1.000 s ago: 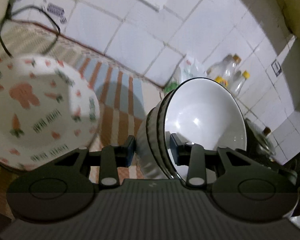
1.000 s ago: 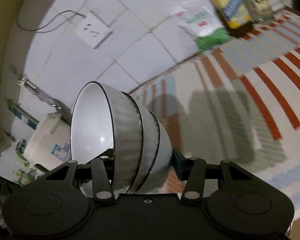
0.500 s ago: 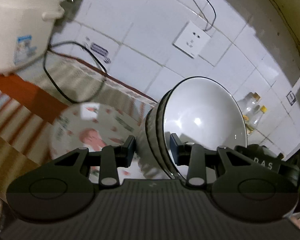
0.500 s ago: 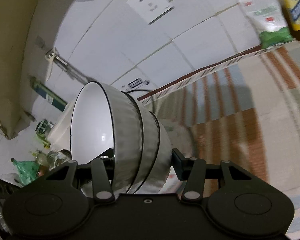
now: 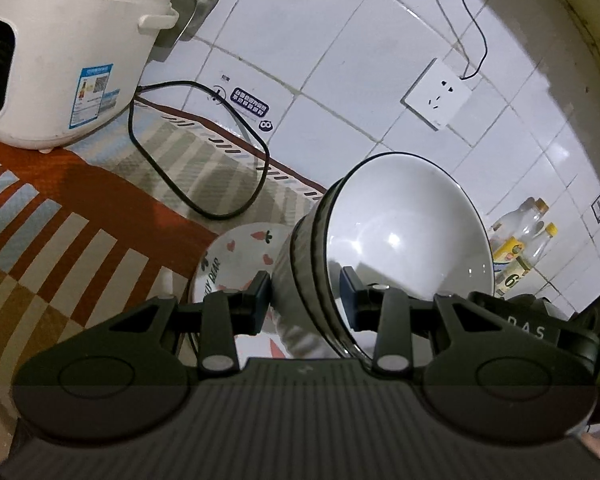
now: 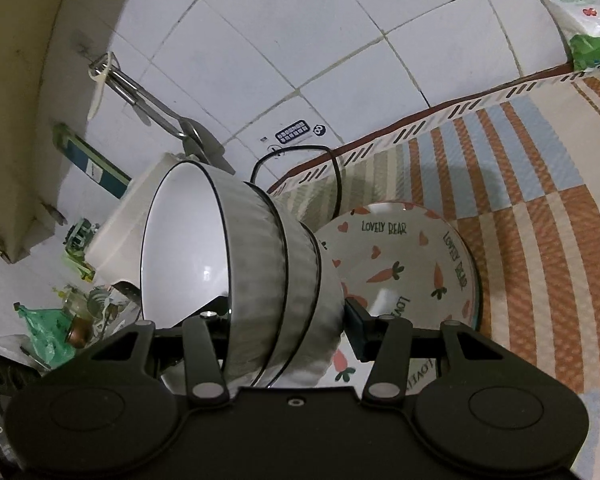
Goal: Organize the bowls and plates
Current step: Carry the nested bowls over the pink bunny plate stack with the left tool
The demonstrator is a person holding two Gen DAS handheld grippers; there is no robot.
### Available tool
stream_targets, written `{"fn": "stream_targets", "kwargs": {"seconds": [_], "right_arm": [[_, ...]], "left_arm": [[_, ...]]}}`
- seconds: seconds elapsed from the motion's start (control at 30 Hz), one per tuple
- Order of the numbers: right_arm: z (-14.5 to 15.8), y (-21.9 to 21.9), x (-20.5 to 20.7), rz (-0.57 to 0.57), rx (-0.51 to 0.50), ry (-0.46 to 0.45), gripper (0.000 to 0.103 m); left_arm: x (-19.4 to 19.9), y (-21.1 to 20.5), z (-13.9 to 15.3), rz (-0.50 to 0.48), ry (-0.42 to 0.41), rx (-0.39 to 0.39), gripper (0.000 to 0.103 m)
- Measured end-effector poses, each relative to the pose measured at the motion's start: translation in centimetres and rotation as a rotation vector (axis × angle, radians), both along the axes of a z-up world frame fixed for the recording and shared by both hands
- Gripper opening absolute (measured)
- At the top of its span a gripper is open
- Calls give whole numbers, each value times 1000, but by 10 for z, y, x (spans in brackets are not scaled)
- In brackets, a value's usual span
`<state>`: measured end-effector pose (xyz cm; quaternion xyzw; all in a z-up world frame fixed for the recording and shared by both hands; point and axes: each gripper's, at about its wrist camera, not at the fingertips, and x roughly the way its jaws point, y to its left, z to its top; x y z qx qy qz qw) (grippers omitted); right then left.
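Change since a second ago: the patterned plate [image 6: 412,264] has gone from the far left of the left wrist view to low and central, just beyond both grippers; the rice cooker [image 5: 56,52] has come into view at upper left, and the bowls sit between the fingers as before.
Rice cooker: white, on the striped mat [image 5: 52,216], far left of the left wrist view; a black cord [image 5: 204,184] loops from it across the mat near the tiled wall [image 5: 332,40].
Patterned plate: flat on the mat, printed with carrots, hearts and "LOVELY BEAR"; its near part is hidden behind the bowls and both grippers.
Left gripper [image 5: 306,296]: clamped on the stack of bowls [image 5: 396,248], one finger on the ribbed outside, the other inside the white hollow.
Stack of bowls: grey ribbed outside, white inside, dark rims, three nested as seen from the right wrist; tipped on its side, held above the patterned plate, whether touching it I cannot tell.
Right gripper [image 6: 286,328]: also gripping the stack, one finger inside the hollow, the other against the outermost bowl's base.
Wall socket [image 5: 438,94]: on the wall, right of the cord.
Bottles [image 5: 520,240]: far right in the left wrist view, standing by the wall.
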<state>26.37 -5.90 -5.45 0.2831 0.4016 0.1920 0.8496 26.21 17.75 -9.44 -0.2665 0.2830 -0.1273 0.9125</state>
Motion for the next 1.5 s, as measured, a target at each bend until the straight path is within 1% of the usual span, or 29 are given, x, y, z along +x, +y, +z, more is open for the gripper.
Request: {"fn": "stream_targets", "kwargs": {"seconds": [0.3,0.47,0.63,0.8,0.87,1.0,1.1,1.23,1.33,1.4,1.43,1.47,1.5], "right_arm": [[-21,-3,18,-30,-12,32,55],[-27,-3,24,-39,-25,51,55],[-29,-2,32,-40,-54,50,55],[-31,-2,34,-35,-94,31,55],[-31,1,32,-29,-119,7,56],[-32,2,31,-20,-133,-13,57],[-31,5,30,-8,-162,-29,59],[-31,4,30,-1,-171,-42,61],[-29,5,27,-3,-216,-59,75],[-26,6,24,14,-223,-79,77],[-23,7,22,20,-227,-93,77],[-20,8,20,23,-229,-111,77],[-17,8,17,23,-229,-134,78]], "left_arm": [[30,-3,-19,-36,40,-5,35],[40,-2,-26,-50,57,-14,35],[48,-1,-32,-58,64,-33,36],[54,-2,-40,-74,70,-58,36],[54,-1,-44,-77,67,-71,36],[53,0,-46,-85,61,-81,36],[53,-1,-46,-86,55,-74,36],[52,-3,-46,-82,54,-66,36],[52,-2,-45,-77,60,-70,37],[50,-3,-42,-63,50,-42,37],[48,-4,-39,-54,40,-23,39],[46,-4,-37,-52,31,-18,44],[44,-3,-35,-52,25,-19,46]]}}
